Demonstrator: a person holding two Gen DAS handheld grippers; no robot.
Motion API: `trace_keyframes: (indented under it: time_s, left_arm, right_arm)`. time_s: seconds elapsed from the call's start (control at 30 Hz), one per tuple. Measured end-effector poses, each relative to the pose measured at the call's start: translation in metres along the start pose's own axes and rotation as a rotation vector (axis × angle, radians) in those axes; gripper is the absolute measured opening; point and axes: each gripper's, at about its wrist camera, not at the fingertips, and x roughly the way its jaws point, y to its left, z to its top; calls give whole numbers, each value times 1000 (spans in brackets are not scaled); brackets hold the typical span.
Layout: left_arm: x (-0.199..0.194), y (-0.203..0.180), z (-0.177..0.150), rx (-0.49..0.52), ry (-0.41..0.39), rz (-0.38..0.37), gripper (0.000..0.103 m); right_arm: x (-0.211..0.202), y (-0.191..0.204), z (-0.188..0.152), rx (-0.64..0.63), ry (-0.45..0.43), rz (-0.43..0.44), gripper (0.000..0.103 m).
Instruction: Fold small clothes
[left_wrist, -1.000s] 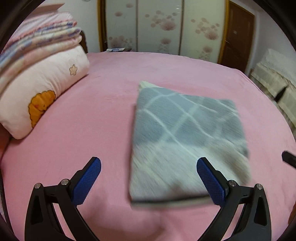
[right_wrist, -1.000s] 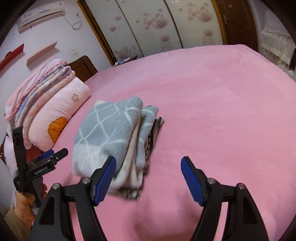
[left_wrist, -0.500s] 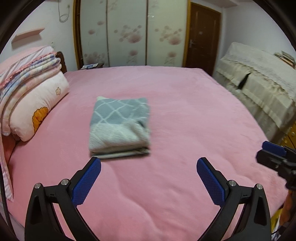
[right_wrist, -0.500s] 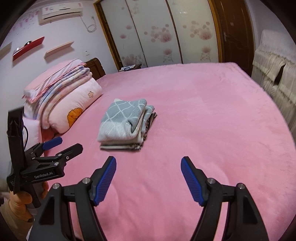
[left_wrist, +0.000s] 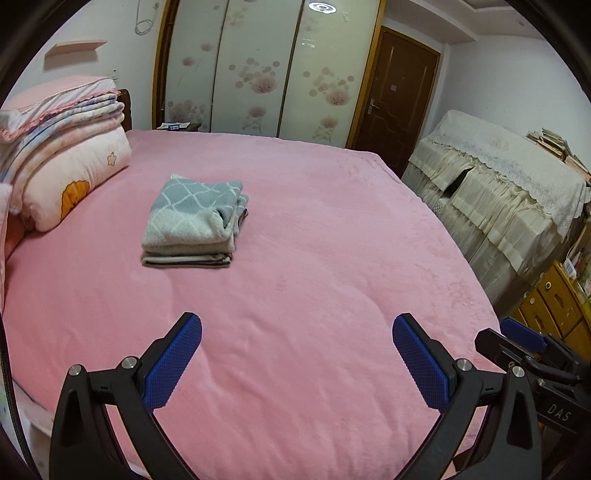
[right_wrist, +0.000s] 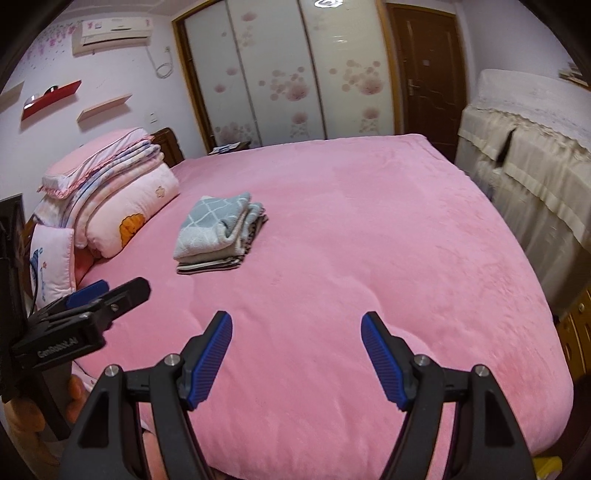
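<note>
Both grippers have pulled well back from the folded clothes stack (left_wrist: 194, 225), which now sits small in the upper left of the frame on the pink bedspread (left_wrist: 332, 258), near the pillow (left_wrist: 74, 177). Left gripper (left_wrist: 297, 363) and right gripper (right_wrist: 297, 360) hang wide, holding nothing. Folding looks finished.

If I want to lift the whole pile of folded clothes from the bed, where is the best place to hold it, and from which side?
Probably grip the pile of folded clothes at its near edge, coming low from the gripper side over the bed. There the layers lie flush and stacked, so one finger could slide beneath the bottom piece. The right side is looser, with rolled folds.
</note>
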Motion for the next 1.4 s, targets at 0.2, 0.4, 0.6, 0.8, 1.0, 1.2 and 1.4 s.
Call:
trace_keyframes:
  time_s: [0.2,0.4,0.6,0.8,1.0,1.2,1.4]
  left_arm:
    - [-19,-19,-17,23,-14,77,103]
    - [-38,-31,-32,34,-6,100,103]
    - [-47,-36,-44,44,-3,97,103]
    - [-45,-33,-54,45,16,114,103]
    - [-45,-34,-62,51,31,116,103]
    - [-44,-38,-63,65,34,141,102]
    - [-43,-40,-64,62,48,148,102]
  right_arm:
    - [-19,-20,-16,61,-19,-14,73]
    - [-29,-25,-26,85,-28,-22,73]
    - [-33,-16,-37,76,-20,13,73]
    - [-35,-1,-46,18,-25,-4,73]
    - [-33,11,-51,-28,-22,-21,73]
    - [-32,17,-52,-53,-25,-38,73]
    - [-31,19,-53,-54,-21,-40,73]
